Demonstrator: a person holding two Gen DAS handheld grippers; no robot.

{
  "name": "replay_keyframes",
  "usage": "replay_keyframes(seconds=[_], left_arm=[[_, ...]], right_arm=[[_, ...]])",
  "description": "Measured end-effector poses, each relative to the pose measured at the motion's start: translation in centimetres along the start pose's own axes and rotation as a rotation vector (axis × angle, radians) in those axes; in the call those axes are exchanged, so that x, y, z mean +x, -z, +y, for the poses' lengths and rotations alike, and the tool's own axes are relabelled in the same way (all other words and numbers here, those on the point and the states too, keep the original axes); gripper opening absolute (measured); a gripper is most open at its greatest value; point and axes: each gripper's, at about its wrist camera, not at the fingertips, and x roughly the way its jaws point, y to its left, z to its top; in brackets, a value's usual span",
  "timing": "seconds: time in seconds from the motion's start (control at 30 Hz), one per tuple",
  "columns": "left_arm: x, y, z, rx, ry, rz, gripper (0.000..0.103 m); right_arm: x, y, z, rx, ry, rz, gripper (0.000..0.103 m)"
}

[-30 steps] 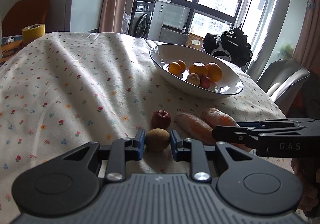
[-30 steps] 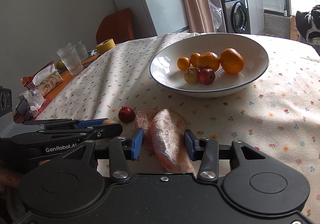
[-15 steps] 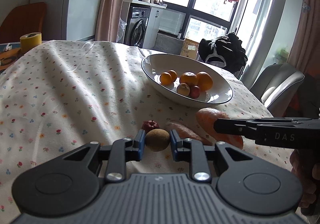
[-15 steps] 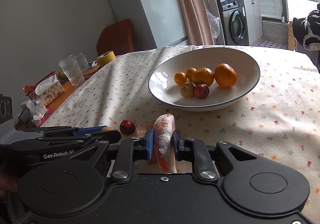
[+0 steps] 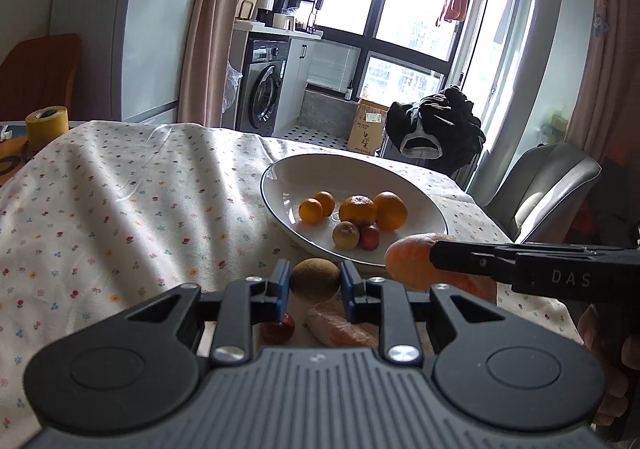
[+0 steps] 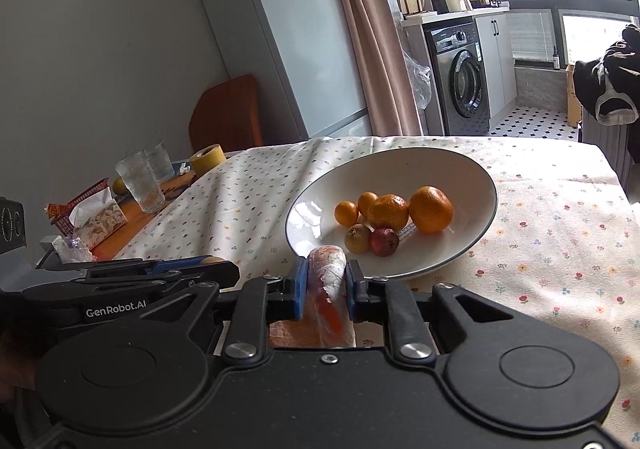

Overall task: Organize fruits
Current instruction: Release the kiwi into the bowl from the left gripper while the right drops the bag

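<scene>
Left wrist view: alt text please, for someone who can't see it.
The left gripper holds a brown kiwi above a floral tablecloth, short of a white bowl of oranges and small fruits. At right, the right gripper holds a wrapped carrot; another carrot and a red fruit lie below.

A table in a flowered cloth (image 5: 120, 217) bears a white bowl (image 5: 288, 185), a red fruit (image 5: 278, 329) and a wrapped carrot (image 5: 340, 329).
</scene>
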Motion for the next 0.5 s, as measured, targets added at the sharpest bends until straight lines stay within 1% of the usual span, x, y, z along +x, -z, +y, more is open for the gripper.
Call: replay_keyframes(seconds=[0.17,0.3,0.5], left_arm=[[0.7,-0.9,-0.2,0.003,0.004,-0.006,0.025],[1.2,-1.5,-0.4,0.008,0.005,-0.009,0.025],[2.5,-2.5,-0.7,0.016,0.003,-0.011,0.025]], right_arm=[[0.2,-0.6,-0.3,-0.006,-0.001,-0.019,0.018],[-0.3,-1.0,-0.7,0.009,-0.008,-0.054,0.018],[-0.3,-2.1,-2.6,0.051,0.074,-0.101,0.018]])
